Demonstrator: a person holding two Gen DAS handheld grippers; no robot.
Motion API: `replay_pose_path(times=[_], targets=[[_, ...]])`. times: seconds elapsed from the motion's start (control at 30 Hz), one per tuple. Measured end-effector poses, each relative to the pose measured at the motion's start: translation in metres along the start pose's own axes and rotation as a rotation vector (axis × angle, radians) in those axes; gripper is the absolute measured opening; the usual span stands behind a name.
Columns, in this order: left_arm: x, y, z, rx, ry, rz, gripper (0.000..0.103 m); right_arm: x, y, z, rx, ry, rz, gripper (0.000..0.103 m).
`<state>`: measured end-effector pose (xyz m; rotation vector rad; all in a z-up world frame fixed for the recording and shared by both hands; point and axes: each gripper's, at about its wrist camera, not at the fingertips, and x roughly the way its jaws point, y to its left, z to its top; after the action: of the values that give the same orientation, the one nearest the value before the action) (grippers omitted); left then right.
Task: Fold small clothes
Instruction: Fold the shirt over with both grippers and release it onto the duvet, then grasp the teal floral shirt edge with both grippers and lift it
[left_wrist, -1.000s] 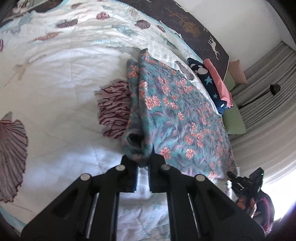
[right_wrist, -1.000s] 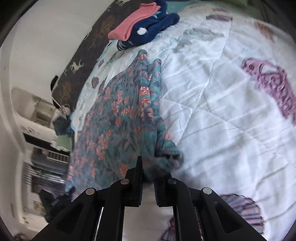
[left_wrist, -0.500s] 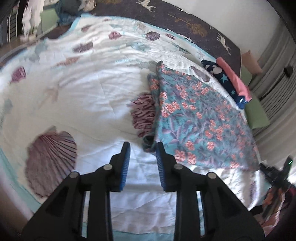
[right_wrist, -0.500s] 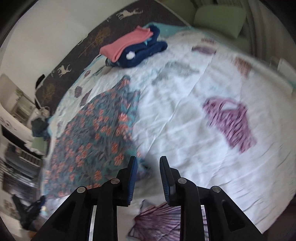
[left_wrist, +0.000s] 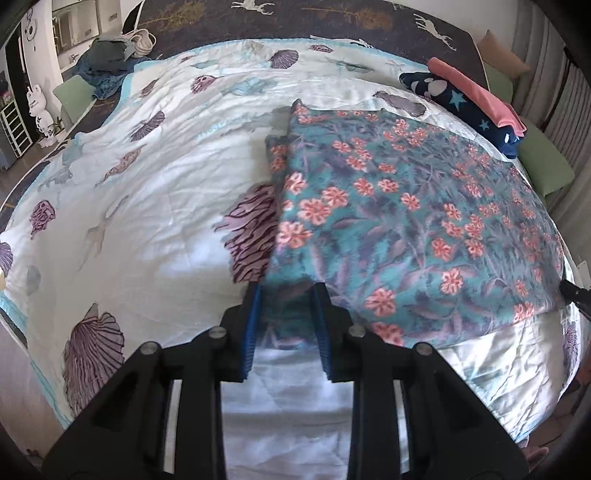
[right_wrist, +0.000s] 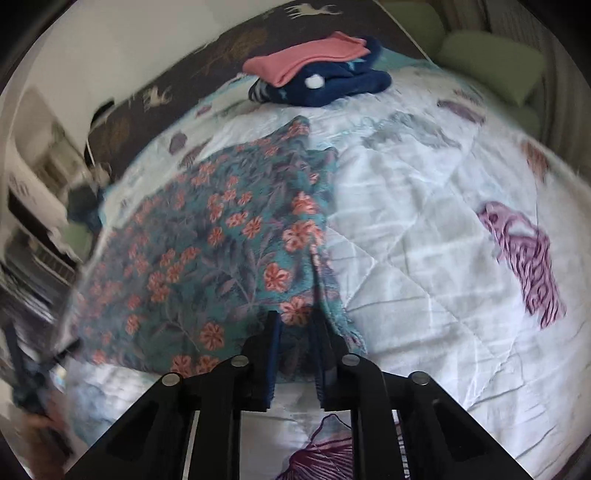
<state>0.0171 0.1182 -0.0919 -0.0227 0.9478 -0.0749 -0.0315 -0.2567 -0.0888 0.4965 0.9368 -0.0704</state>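
Observation:
A teal floral garment (left_wrist: 406, 221) lies flat on the white seashell quilt (left_wrist: 147, 206), folded lengthwise with its fold along the left side. My left gripper (left_wrist: 287, 295) is open, its blue-padded fingers (left_wrist: 251, 325) straddling the garment's near left corner. In the right wrist view the same garment (right_wrist: 221, 236) fills the centre left. My right gripper (right_wrist: 297, 325) is open over the garment's near right corner, where a narrow folded strip (right_wrist: 332, 295) hangs down. Neither gripper holds cloth.
A folded stack of navy star (left_wrist: 469, 107) and pink (left_wrist: 476, 88) clothes sits at the quilt's far edge, also in the right wrist view (right_wrist: 317, 74). Green cushions (left_wrist: 543, 162) lie beyond it. A dark deer-print bedspread (left_wrist: 332, 22) borders the quilt. Clutter lies at far left (left_wrist: 107, 59).
Both grippers let go of the garment's bunched near edge, opened and pulled back. The garment now lies flatter, and both grippers are open over its near corners.

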Motion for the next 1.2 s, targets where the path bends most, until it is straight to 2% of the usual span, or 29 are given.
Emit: replay_pose_path(times=[0.13, 0.17, 0.27, 0.37, 0.5, 0.63, 0.73, 0.83, 0.97, 1.07, 1.2], targets=[[-0.004, 0.005, 0.001, -0.018, 0.004, -0.014, 0.033, -0.007, 0.003, 0.007, 0.005, 0.016, -0.015, 0.008], [-0.007, 0.007, 0.001, -0.026, 0.002, -0.016, 0.033, -0.012, 0.005, 0.010, 0.002, 0.008, -0.023, 0.012], [-0.013, 0.016, -0.001, -0.054, -0.001, -0.016, 0.033, -0.031, 0.017, 0.024, -0.018, -0.067, -0.036, 0.014], [-0.017, 0.033, -0.008, -0.122, 0.021, -0.056, 0.034, -0.039, 0.039, 0.032, -0.069, -0.101, 0.007, 0.018], [-0.019, 0.046, -0.016, -0.170, 0.030, -0.064, 0.037, -0.024, 0.093, 0.023, -0.277, -0.058, 0.054, 0.023], [-0.030, 0.057, -0.015, -0.177, -0.010, -0.002, 0.037, 0.008, 0.160, 0.002, -0.467, 0.070, 0.172, 0.023], [-0.039, 0.077, -0.012, -0.230, -0.047, 0.008, 0.037, 0.025, 0.227, -0.030, -0.703, 0.104, 0.225, 0.023], [-0.046, 0.094, -0.012, -0.266, -0.075, 0.027, 0.038, 0.031, 0.283, -0.067, -0.942, 0.062, 0.241, 0.025], [-0.055, 0.115, -0.017, -0.306, -0.101, 0.040, 0.042, 0.048, 0.336, -0.122, -1.221, -0.040, 0.207, 0.043], [-0.058, 0.130, -0.024, -0.325, -0.098, 0.054, 0.045, 0.061, 0.351, -0.147, -1.314, -0.087, 0.153, 0.043], [-0.055, 0.146, -0.029, -0.340, -0.074, 0.041, 0.045, 0.083, 0.361, -0.162, -1.347, -0.161, 0.029, 0.043]])
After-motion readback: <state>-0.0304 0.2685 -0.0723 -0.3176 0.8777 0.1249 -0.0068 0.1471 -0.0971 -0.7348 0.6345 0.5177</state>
